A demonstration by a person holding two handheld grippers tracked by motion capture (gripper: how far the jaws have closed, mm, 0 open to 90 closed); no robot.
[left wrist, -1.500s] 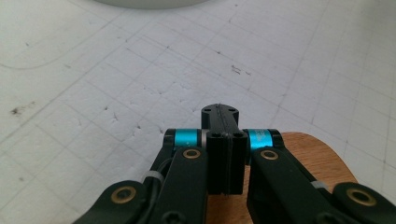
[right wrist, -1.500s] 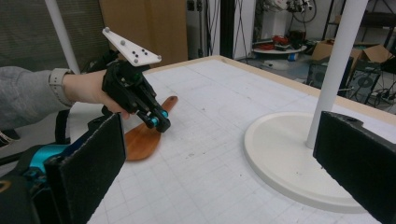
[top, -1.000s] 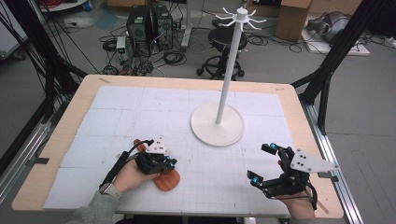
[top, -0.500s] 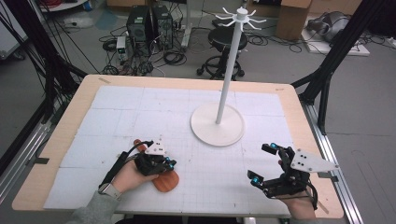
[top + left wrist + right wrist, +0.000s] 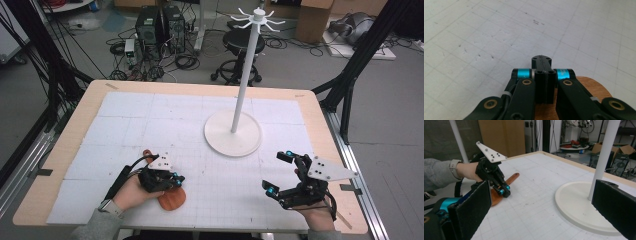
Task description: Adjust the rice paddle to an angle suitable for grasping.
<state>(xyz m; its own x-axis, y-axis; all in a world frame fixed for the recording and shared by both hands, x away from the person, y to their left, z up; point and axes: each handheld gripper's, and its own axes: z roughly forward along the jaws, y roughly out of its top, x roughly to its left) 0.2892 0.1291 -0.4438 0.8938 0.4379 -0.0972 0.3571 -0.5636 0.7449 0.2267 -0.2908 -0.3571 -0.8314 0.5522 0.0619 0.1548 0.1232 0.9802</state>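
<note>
Left gripper [image 5: 172, 181] sits low at the near-left of the surface [image 5: 165, 120], fingers [image 5: 541, 62] pressed together, nothing visibly clamped between them. They rest over or on the wooden spoon [image 5: 170, 199], a flat brown piece with its bowl toward the near edge and its handle tip poking out behind the hand; in the left gripper view the round wooden end [image 5: 596, 88] shows just under the linkage. Contact with the wood can't be confirmed.

Judgement: the step is getting hold of the spoon. To do it well, spread the fingers, straddle the handle rather than the wide bowl, come down flat to the surface, then close so the thin wood doesn't skid away.

Middle: open gridded mat, lots of room. White stand [image 5: 233, 131] with a tall pole and hooks on top is behind centre, well apart from both hands; its round base is the only obstacle, and the pole matters if anything is lifted across.

Right gripper [image 5: 280, 172] hovers at the near-right, fingers [image 5: 471, 207] wide, empty, near the right and front edges. The spoon bowl lies close to the front edge too, so pull inward, not toward the person.
</note>
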